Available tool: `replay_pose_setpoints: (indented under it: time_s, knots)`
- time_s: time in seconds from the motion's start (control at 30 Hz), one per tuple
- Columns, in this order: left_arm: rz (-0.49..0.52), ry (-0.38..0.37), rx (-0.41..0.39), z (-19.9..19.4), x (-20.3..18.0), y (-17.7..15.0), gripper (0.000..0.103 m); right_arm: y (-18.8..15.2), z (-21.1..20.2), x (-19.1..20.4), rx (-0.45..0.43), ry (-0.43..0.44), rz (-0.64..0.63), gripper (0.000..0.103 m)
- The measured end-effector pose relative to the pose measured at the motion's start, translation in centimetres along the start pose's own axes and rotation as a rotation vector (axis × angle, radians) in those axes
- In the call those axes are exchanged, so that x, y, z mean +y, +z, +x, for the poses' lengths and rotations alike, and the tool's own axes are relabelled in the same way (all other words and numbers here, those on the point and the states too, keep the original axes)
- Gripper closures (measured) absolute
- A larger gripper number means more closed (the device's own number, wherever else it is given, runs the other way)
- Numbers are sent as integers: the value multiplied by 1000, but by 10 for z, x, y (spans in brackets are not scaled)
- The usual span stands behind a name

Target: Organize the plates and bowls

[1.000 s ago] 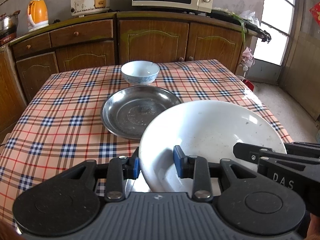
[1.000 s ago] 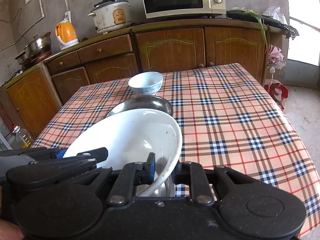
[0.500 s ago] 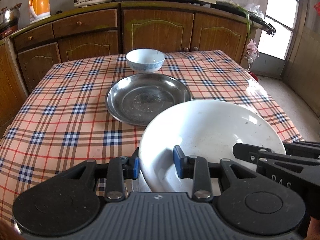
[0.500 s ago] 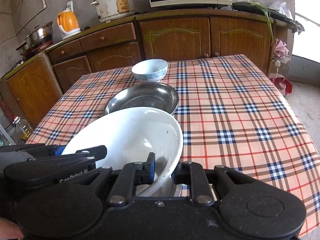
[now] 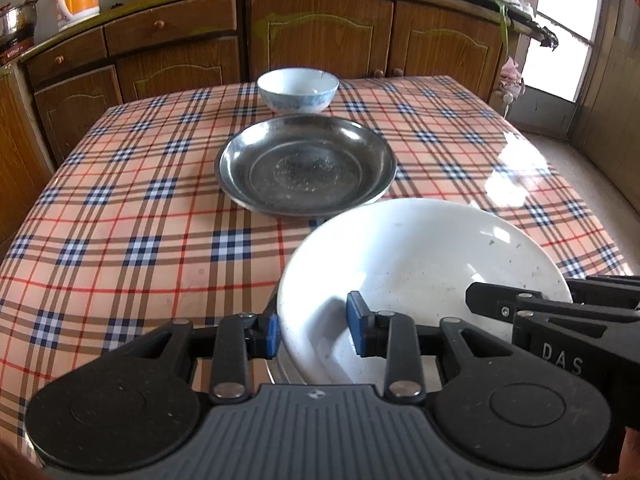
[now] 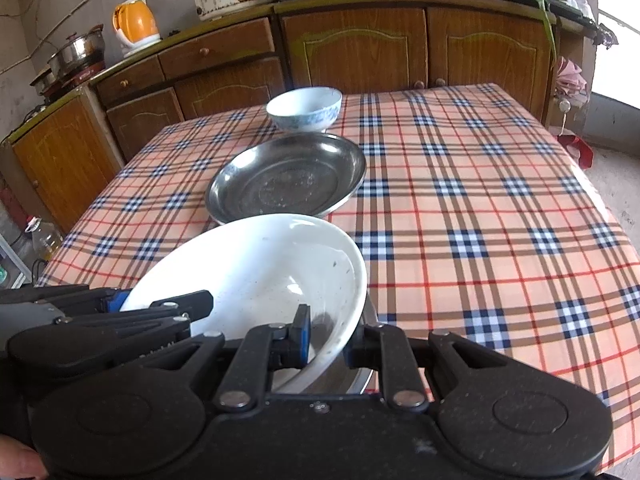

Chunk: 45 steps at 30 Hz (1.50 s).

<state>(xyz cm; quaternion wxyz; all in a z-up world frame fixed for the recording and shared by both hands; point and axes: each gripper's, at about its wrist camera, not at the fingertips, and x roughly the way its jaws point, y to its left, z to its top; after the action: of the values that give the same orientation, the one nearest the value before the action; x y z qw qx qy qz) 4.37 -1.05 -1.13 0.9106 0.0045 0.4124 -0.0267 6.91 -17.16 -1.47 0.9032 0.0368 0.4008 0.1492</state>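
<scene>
Both my grippers carry the white plate (image 5: 424, 276) between them, above the near part of the desk (image 5: 120, 216). My left gripper (image 5: 312, 334) has its jaws nearly closed over the plate's left rim, one blue pad outside and one inside the dish. My right gripper (image 6: 326, 338) pinches the right rim in the same way. The plate sits tilted. A metal edge shows directly beneath it in both views; I cannot tell what that is.

Ahead lies the steel plate (image 5: 306, 166), flat on the checked cloth, with the small blue-patterned bowl (image 5: 298, 89) just beyond it, close to its far rim.

Judgement: the step in hand is placing the white plate, probably by stacking it. I should keep both grips even, level the plate before contact, and lower both sides together. Uneven release risks a slip or a chipped rim. I should part the jaws only once the plate rests fully.
</scene>
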Motion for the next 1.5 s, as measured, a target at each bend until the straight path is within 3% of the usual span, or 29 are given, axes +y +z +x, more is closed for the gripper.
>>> replay_pose_setpoints:
  time_s: [0.43,0.77,1.07,1.5]
  knots:
    - [32,21,33,11,0,-5,71,-8,17,-5,45,21,35,81]
    - [81,46,1,11,-7,-8,71,-13,22,-19,36,58,93,81]
    - [148,81,-22,12,-16,-10,70,-18,26,-35,29,110,216,85]
    - [141,62,-20,12,-16,-12,71,-22,28,-53,31,167,347,88]
